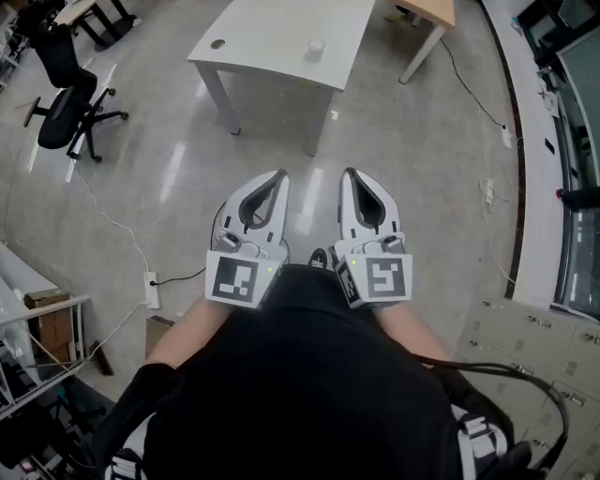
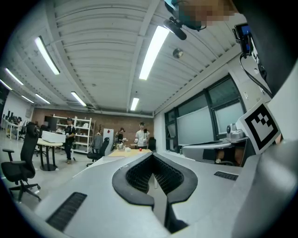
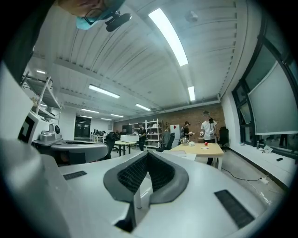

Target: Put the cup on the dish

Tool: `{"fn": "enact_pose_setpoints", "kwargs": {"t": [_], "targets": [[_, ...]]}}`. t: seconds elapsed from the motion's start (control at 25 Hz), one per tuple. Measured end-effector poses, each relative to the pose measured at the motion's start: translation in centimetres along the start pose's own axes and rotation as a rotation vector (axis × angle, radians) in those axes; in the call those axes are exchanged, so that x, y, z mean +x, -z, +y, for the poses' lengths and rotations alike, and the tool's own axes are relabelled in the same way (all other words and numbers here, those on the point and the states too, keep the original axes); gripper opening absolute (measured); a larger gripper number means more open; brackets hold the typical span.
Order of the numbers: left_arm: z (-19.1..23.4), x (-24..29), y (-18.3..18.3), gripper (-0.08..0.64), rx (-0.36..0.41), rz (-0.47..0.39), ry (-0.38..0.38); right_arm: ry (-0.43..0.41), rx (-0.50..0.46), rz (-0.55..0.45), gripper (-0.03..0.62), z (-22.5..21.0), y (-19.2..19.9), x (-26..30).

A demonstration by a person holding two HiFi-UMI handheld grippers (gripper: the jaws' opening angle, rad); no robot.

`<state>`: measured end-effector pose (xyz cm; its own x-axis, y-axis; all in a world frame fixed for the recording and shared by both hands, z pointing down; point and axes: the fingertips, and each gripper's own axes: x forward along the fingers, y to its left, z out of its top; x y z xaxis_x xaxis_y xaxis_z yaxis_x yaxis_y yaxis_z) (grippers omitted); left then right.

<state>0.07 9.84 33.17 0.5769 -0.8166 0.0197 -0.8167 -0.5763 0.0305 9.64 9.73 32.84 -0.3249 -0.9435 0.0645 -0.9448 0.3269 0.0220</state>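
Far ahead stands a white table (image 1: 272, 42). On it, a small clear cup (image 1: 316, 46) is near the right side and a small round dish (image 1: 217, 43) near the left, well apart. Both grippers are held close to the person's body, over the floor and far short of the table. My left gripper (image 1: 279, 175) is shut with nothing between its jaws; the left gripper view shows its tips (image 2: 152, 155) meeting. Beside it, my right gripper (image 1: 350, 173) is also shut and empty, its tips (image 3: 148, 152) together.
A black office chair (image 1: 66, 103) stands at the left, and a wooden table (image 1: 427, 9) behind the white one. Cables and a power strip (image 1: 152, 289) lie on the floor at the left. Cabinets (image 1: 525, 328) line the right wall. People (image 3: 207, 128) stand far off.
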Motion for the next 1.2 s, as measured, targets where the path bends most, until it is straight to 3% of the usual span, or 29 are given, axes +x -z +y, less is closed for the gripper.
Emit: {"fn": "enact_pose_setpoints", "kwargs": {"t": [0.24,0.64,1.2], "targets": [[0.8,-0.5,-0.3,0.006,-0.019,0.006,-0.032,-0.002,0.076,0.007,0.014,-0.7,-0.1,-0.4],[0.5,-1.0,-0.1,0.006,-0.015,0.032,-0.021,0.055,0.084,0.035,0.014,-0.8,0.5,-1.9],[2.1,-4.2,-0.7,0.006,-0.032,0.109,-0.099,-0.013,0.114,0.095,0.014,1.2,-0.4,-2.2]]}}
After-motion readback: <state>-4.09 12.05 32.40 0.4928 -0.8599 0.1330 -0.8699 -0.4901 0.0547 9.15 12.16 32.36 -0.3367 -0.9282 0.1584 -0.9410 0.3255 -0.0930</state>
